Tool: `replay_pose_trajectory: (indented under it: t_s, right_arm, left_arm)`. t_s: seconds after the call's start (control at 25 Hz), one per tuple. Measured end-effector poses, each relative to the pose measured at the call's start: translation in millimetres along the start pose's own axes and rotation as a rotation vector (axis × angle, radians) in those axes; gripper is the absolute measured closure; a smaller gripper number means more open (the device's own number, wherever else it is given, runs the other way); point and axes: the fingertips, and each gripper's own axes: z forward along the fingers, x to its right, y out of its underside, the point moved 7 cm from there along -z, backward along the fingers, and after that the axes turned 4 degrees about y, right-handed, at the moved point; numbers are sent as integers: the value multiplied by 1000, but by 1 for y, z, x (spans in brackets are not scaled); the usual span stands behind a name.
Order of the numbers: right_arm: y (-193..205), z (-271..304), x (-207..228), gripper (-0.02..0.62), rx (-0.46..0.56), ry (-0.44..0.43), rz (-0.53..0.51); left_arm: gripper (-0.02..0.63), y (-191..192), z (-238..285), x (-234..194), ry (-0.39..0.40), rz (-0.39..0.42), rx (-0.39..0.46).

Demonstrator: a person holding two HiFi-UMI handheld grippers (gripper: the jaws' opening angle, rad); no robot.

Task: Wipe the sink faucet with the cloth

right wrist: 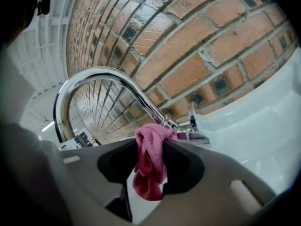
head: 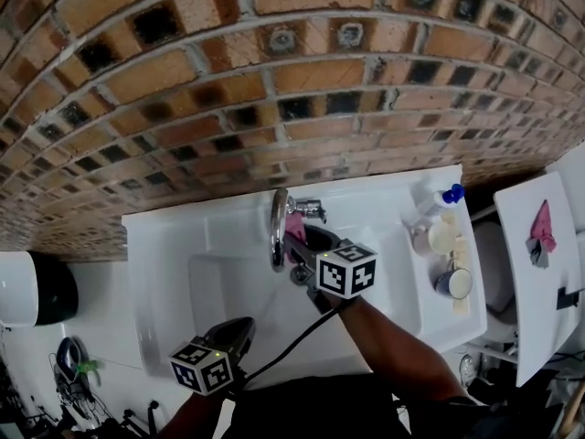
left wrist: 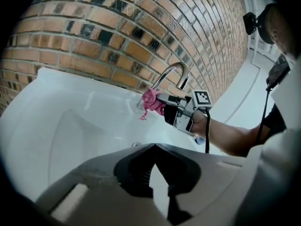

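Now: right gripper (head: 300, 250) clamped on the pink cloth (right wrist: 149, 166), cloth bunched against the faucet (head: 277, 229) near its base, at the back of the white sink (head: 183, 236). Left gripper (left wrist: 154, 146) jaws together, nothing between them, held low over sink's front edge, well apart from faucet

Pink cloth (head: 294, 228) beside chrome faucet (head: 276, 231)
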Motion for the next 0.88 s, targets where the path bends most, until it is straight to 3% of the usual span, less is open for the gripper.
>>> replay_pose_trajectory:
  t_s: [0.44, 0.88]
  right_arm:
    - [-38, -19, -23, 437, 152, -146, -38]
    - [-74, -43, -29, 434, 293, -343, 29]
  left_arm:
    - [600, 7, -12, 14, -17, -6, 26]
    - [600, 21, -21, 23, -47, -36, 56]
